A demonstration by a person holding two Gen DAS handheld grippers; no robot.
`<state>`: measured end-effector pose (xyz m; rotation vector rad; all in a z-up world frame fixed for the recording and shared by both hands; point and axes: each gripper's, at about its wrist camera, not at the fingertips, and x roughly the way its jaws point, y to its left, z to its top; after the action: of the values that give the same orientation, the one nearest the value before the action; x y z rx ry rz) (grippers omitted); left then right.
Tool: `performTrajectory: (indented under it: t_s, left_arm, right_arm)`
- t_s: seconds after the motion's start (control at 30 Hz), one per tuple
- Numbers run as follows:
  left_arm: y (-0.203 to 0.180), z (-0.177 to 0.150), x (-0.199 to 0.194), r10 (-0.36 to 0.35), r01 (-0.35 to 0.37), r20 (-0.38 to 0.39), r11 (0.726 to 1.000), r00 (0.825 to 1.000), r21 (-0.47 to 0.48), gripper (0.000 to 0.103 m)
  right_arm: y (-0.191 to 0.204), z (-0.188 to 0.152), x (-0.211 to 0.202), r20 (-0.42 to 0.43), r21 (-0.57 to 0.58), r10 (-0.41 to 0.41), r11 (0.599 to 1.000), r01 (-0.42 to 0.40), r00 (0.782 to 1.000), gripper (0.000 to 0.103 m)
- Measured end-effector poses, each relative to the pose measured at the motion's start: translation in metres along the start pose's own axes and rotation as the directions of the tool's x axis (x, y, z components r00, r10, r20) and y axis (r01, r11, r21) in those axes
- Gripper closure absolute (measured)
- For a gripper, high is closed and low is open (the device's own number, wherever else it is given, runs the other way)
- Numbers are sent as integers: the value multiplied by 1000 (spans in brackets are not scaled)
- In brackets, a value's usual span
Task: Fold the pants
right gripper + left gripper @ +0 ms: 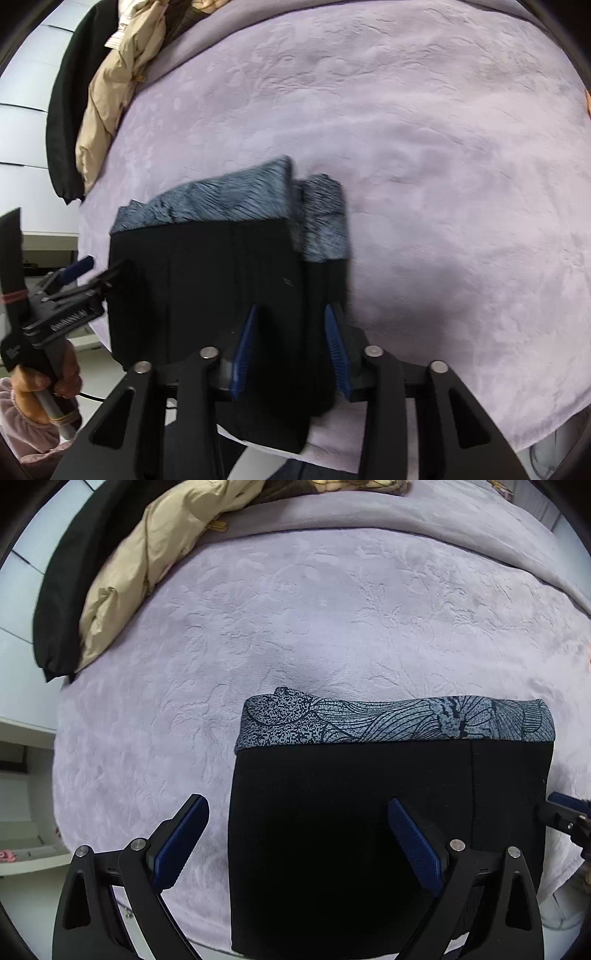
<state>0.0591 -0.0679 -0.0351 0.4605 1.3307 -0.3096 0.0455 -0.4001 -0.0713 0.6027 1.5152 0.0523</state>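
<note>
The bed (295,627) is covered with a lilac plush blanket (369,602) with a pressed flower pattern. On it lie the folded black pants (369,812) with a grey patterned waistband, at the near edge. At the far left lie a beige jacket (140,572) and a black garment (62,590).

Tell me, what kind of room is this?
Probably a bedroom. The black pants lie on a wide, soft lilac blanket like a bed cover, and a beige puffer jacket with other clothes is heaped at its far edge.
</note>
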Motion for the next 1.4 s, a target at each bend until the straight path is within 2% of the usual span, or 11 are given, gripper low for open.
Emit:
performTrajectory:
  t_s: [0.17, 0.3, 0.37, 0.53, 0.6, 0.7, 0.83, 0.9, 1.07, 1.4]
  left_arm:
    - [-9, -12, -26, 30, -29, 8, 998, 1000, -59, 5]
    - [-13, -23, -35, 8, -8, -2, 995, 1000, -95, 4]
    - [-15, -29, -40, 8, -9, -4, 994, 1000, -106, 1]
    - [-15, -40, -44, -7, 8, 4, 997, 1000, -78, 1]
    - [-13, -45, -42, -33, 33, 3, 998, 999, -60, 1]
    - [-8, -55, -39, -44, 44, 3, 999, 999, -29, 1]
    - [2, -74, -35, -65, 65, 7, 998, 998, -8, 1]
    - [9, -86, -35, -77, 77, 3, 997, 997, -6, 1]
    - [18, -108, -40, -55, 55, 10, 998, 998, 32, 1]
    - [21, -119, -54, -44, 43, 69, 999, 997, 25, 1]
  right_arm:
    - [-18, -6, -4, -40, -30, 11, 999, -12, 999, 57]
    - [-22, -11, -11, -40, -54, 13, 998, -16, 999, 53]
    - [-23, -15, -16, -27, -49, 15, 999, -16, 1000, 44]
    - [-12, -28, -29, 26, -53, -1, 999, 2, 1000, 22]
    - [-3, -36, -34, 61, -54, -27, 998, 30, 998, 20]
    - [8, -51, -39, 113, -30, -92, 995, 96, 989, 1]
    - [18, -77, -37, 122, 38, -141, 990, 137, 982, 0]
    - [22, -89, -31, 104, 58, -139, 989, 133, 985, 0]
    - [40, -113, -20, 93, 92, -147, 986, 139, 985, 0]
    - [86, -116, -39, 169, 36, -224, 975, 221, 960, 0]
